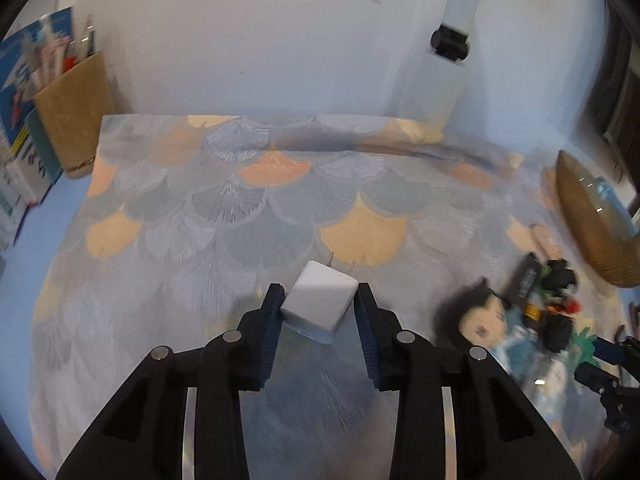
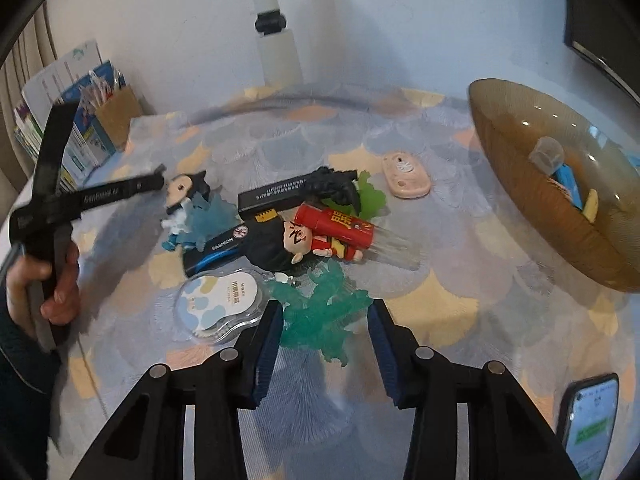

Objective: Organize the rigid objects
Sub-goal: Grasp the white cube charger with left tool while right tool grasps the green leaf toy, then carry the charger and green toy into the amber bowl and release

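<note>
Charger [image 1: 318, 302], left of the toy pile [image 2: 276, 220], is pinched askew between the left gripper [image 1: 318, 304] pads, so it may twist free. Right gripper [image 2: 324, 320] straddles the green piece [image 2: 320, 316], left pad touching; closing could snag its spikes.

One white charger [image 1: 319, 301]; one brown bowl [image 2: 520, 184]; one pink oval thing [image 2: 406, 179]; one red tube [image 2: 334, 227]; one long black box [image 2: 276, 196]; two little dolls, one with black ears [image 2: 184, 190] and one with a red suit [image 2: 296, 240]; one green spiky toy [image 2: 320, 316]; one clear case [image 2: 220, 306]; one phone [image 2: 592, 420]; two tools, left [image 1: 319, 306] and right [image 2: 324, 320]; one cardboard holder [image 2: 118, 114] with pens.
</note>
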